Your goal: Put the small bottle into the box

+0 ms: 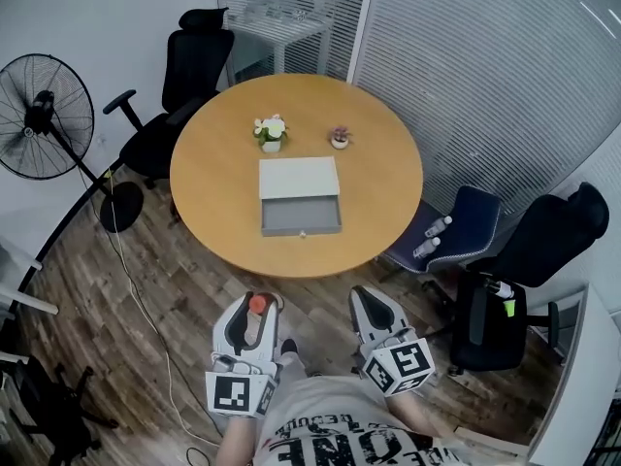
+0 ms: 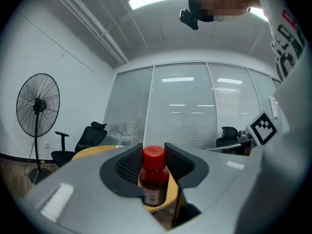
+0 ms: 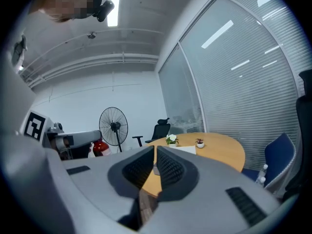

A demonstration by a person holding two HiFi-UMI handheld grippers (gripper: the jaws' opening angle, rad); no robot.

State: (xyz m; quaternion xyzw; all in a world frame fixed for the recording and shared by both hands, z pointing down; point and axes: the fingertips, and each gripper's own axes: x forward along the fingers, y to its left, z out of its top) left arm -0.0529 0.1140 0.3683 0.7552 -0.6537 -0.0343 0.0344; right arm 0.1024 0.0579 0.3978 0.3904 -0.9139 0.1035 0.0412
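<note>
A small bottle (image 1: 258,305) of red liquid with a red cap stands upright between the jaws of my left gripper (image 1: 254,320), which is shut on it. In the left gripper view the bottle (image 2: 154,177) fills the gap between the dark pads. The grey box (image 1: 300,196) lies in the middle of the round wooden table (image 1: 388,178), its drawer pulled open toward me. Both grippers hang below the table's near edge, over the floor. My right gripper (image 1: 372,311) holds nothing and its jaws meet at the tips (image 3: 155,161). The right gripper view also shows the bottle (image 3: 100,148) at the left.
Two small potted plants (image 1: 271,133) (image 1: 340,137) stand behind the box. Black office chairs (image 1: 184,76) (image 1: 524,280) and a blue chair (image 1: 461,223) carrying two bottles ring the table. A standing fan (image 1: 44,119) is at the left, blinds and glass walls behind.
</note>
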